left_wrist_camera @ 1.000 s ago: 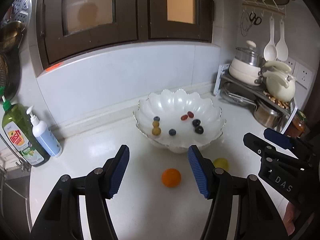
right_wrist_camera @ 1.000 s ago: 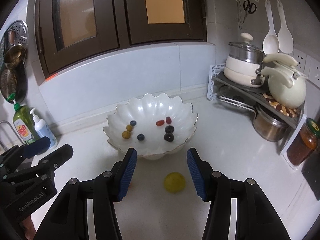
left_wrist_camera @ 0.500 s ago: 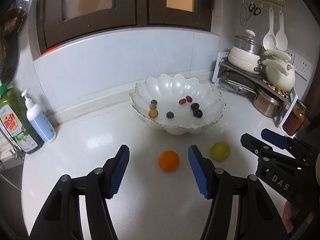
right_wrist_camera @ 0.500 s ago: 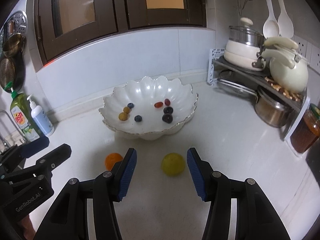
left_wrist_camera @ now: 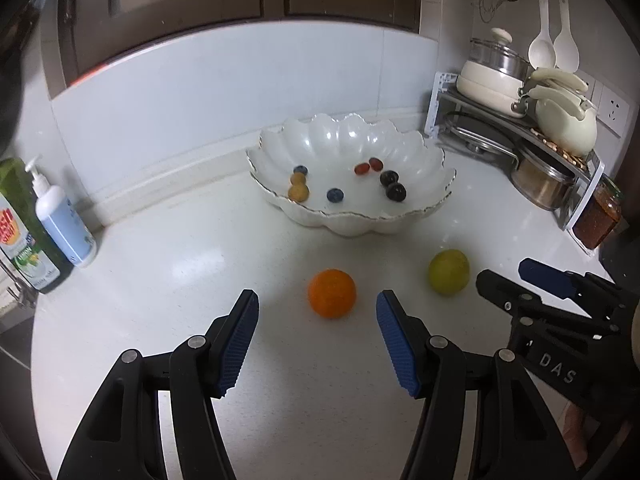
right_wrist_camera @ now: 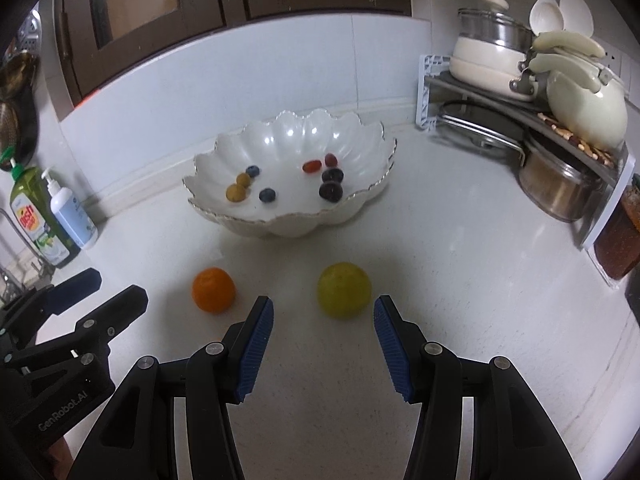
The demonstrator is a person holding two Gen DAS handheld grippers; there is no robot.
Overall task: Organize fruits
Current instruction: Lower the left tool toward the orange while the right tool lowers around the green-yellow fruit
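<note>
Both lowered over the last second: your left hand-held gripper, jaws spread and empty, onto the orange, your right hand-held gripper, likewise spread, onto the yellow-green fruit, both mid-bench before the bowl; grasps pending.

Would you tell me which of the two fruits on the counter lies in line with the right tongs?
The yellow-green fruit: it lies just ahead of the open right tongs, while the orange lies off to their left.
</note>
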